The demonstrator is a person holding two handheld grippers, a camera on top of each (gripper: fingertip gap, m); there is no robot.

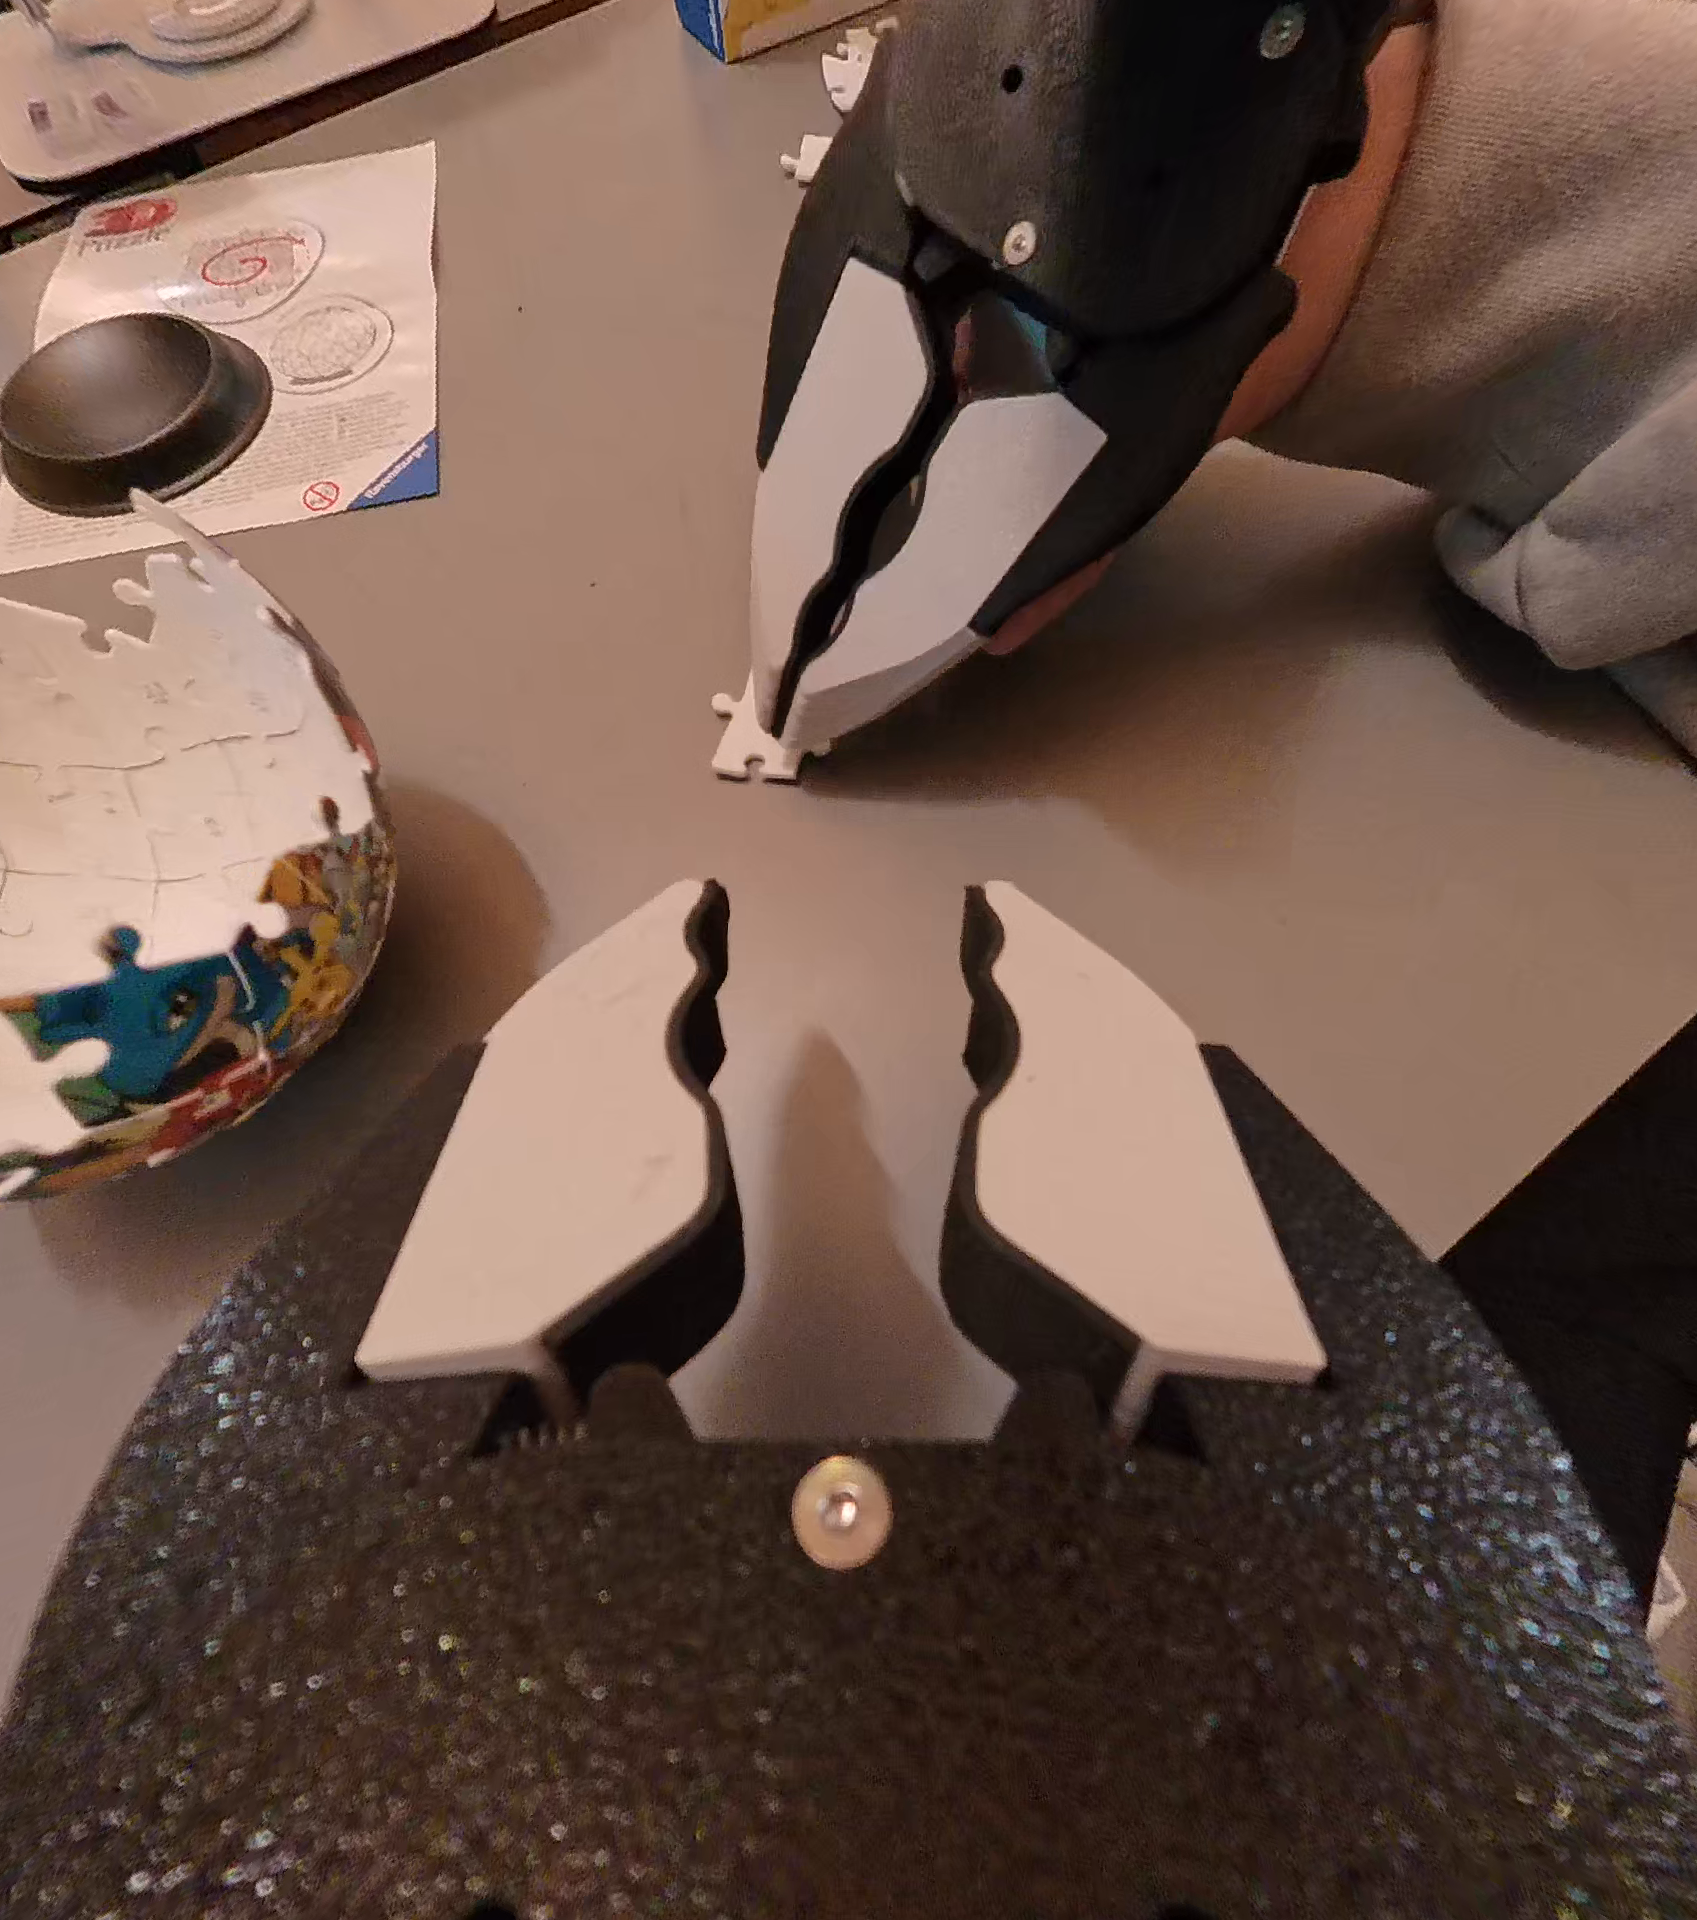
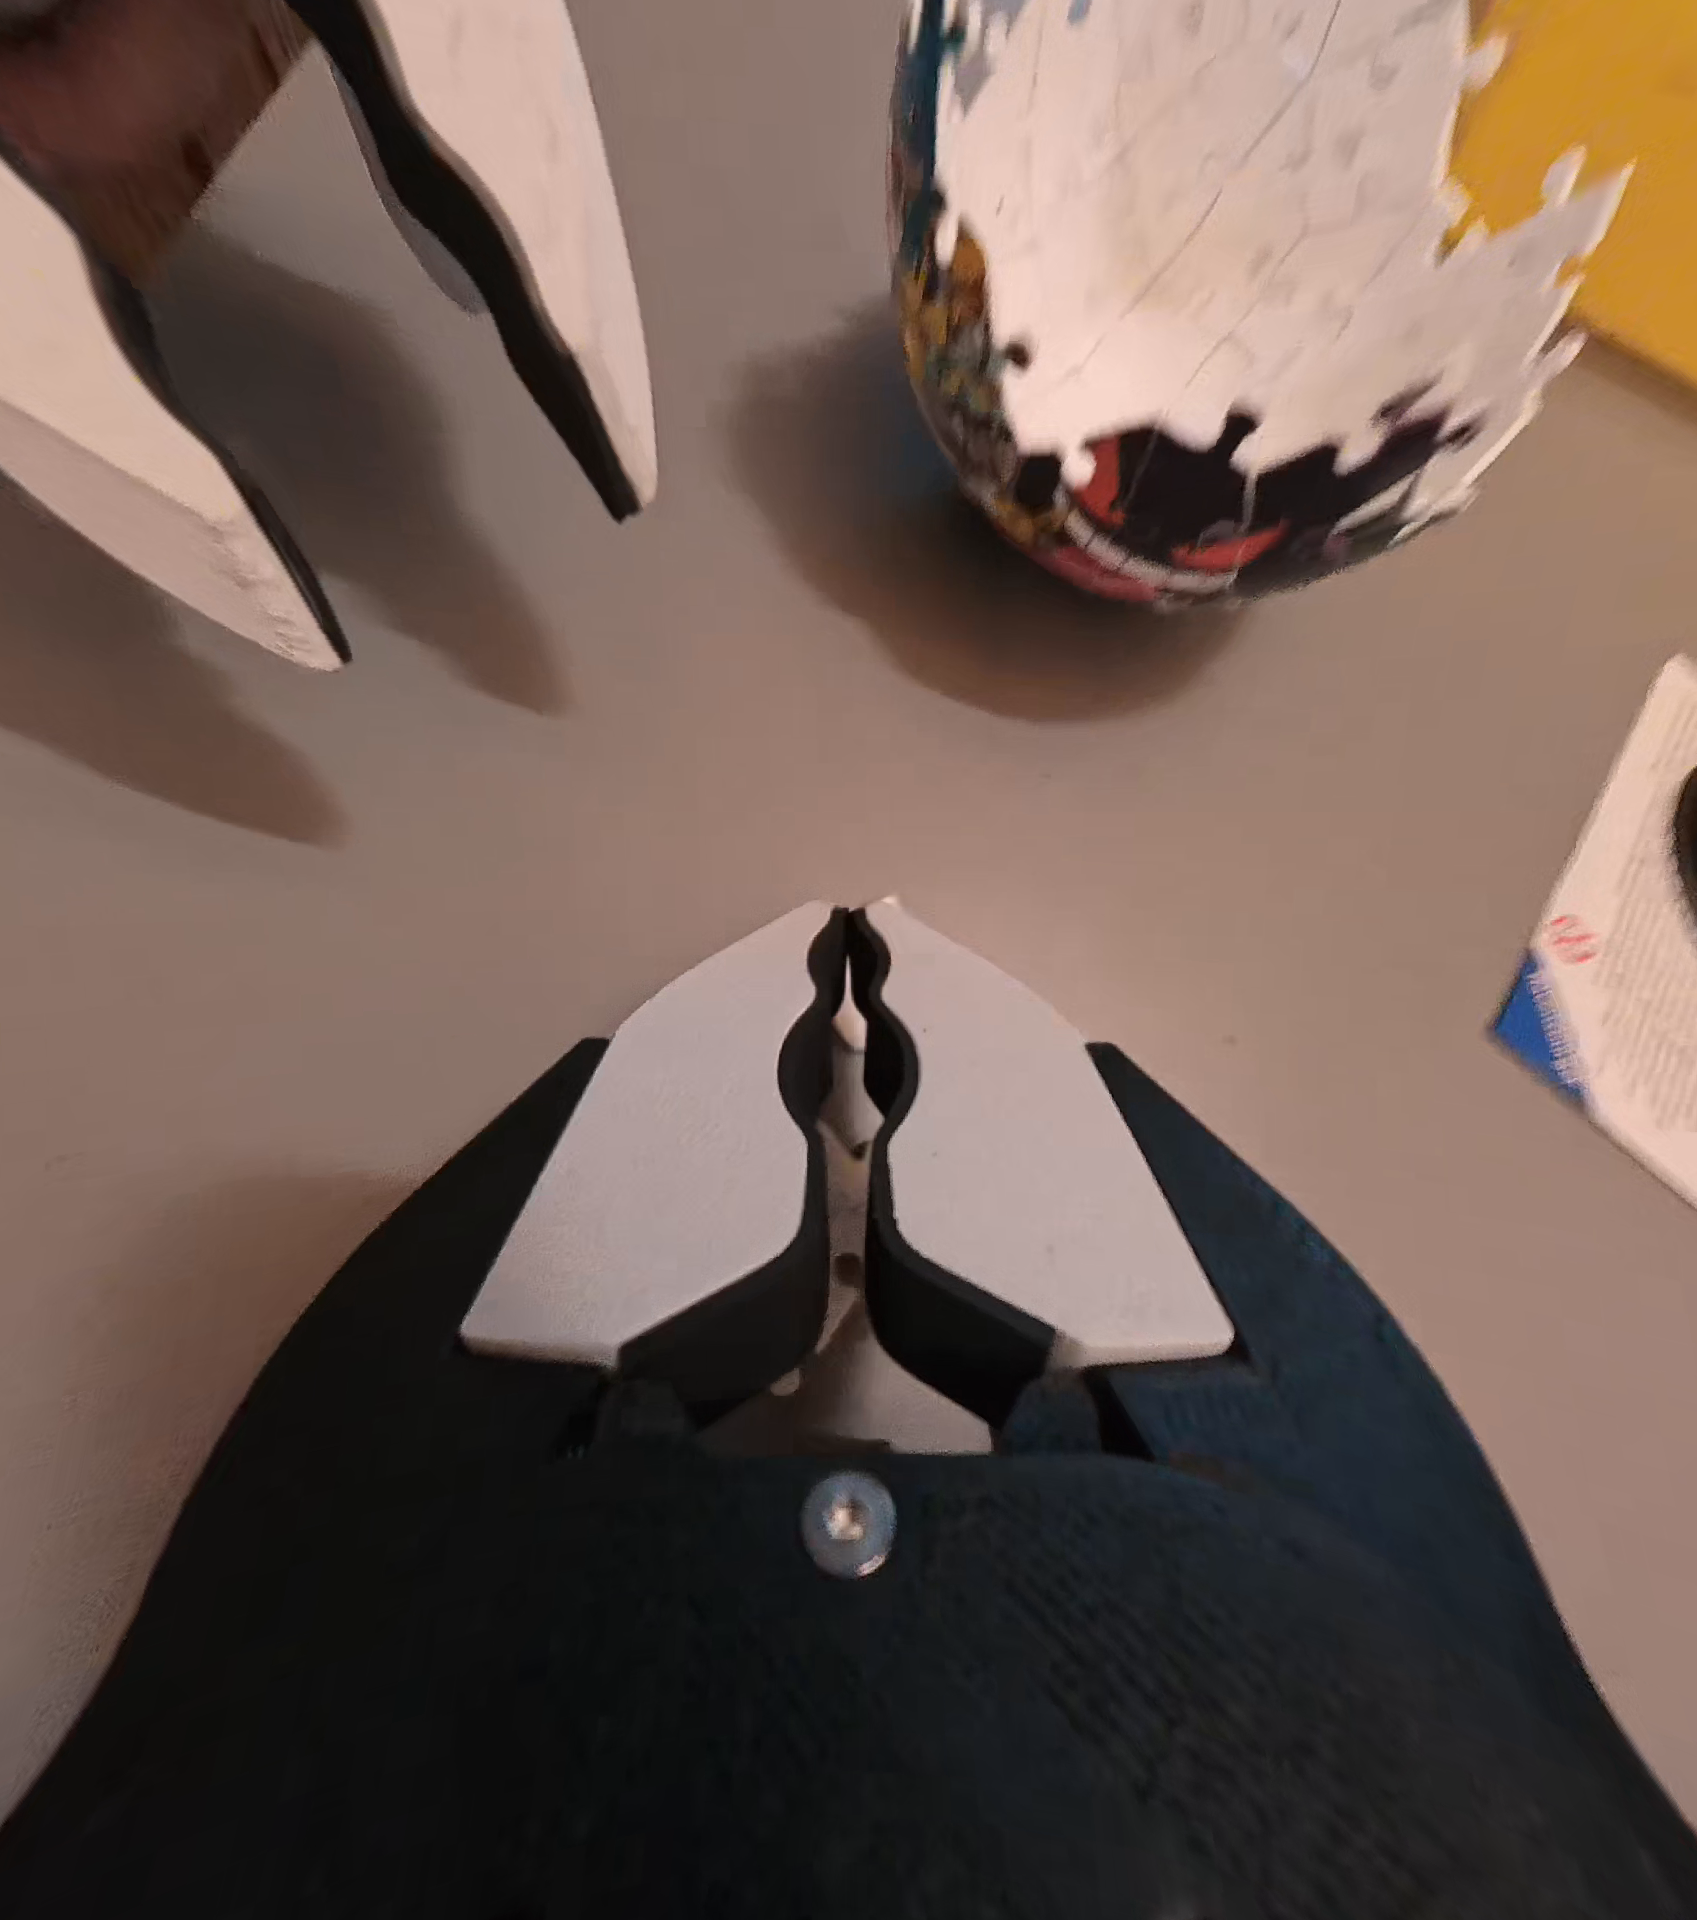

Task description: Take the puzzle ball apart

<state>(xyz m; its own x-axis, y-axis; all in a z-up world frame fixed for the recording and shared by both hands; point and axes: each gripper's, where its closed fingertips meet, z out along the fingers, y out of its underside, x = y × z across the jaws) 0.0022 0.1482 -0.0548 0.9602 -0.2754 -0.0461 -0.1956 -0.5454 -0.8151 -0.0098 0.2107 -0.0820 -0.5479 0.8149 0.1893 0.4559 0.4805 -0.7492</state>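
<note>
Puzzle ball (image 1: 127,894), half stripped, sits on the bench (image 1: 1031,831) just left of the left gripper (image 1: 844,904), jaws released and empty. Right gripper (image 2: 849,914), farther off, is clenched on a white puzzle piece (image 1: 756,743) against the bench.

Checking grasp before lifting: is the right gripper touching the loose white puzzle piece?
Touching. The left wrist view shows the right gripper with its tips closed on the white puzzle piece lying on the table.
</note>
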